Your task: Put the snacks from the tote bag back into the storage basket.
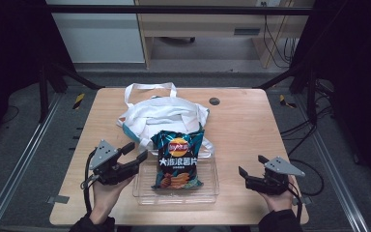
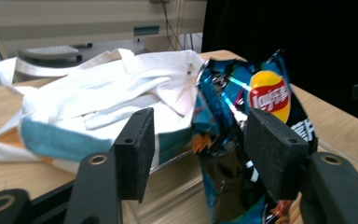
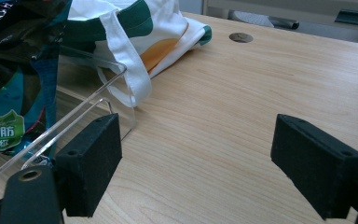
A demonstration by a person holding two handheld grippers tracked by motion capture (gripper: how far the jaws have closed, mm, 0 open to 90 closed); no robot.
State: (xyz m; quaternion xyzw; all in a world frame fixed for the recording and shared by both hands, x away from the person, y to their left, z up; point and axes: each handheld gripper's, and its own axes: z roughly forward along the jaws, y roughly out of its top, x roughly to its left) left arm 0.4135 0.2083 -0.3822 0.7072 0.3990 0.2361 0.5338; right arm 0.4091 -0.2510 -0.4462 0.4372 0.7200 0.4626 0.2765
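Note:
A teal bag of crisps (image 1: 178,159) (image 2: 261,93) leans in a clear plastic tray (image 1: 212,191), its top resting against a crumpled white tote bag (image 1: 159,113) (image 2: 98,88) behind it. My left gripper (image 1: 136,151) (image 2: 200,140) stands open just off the tray's left far corner, pointing at the crisp bag's edge, its pads touching nothing. My right gripper (image 1: 251,165) (image 3: 196,158) is open over bare wood to the right of the tray (image 3: 88,93), with nothing between its jaws. The crisp bag (image 3: 9,70) and tote (image 3: 135,28) sit off to its left.
The wooden table (image 1: 251,121) has a round cable hole (image 1: 214,101) (image 3: 241,37) at the back right. Bare wood lies on both sides of the tray. Dark frame posts flank the table, and a desk stands beyond its far edge.

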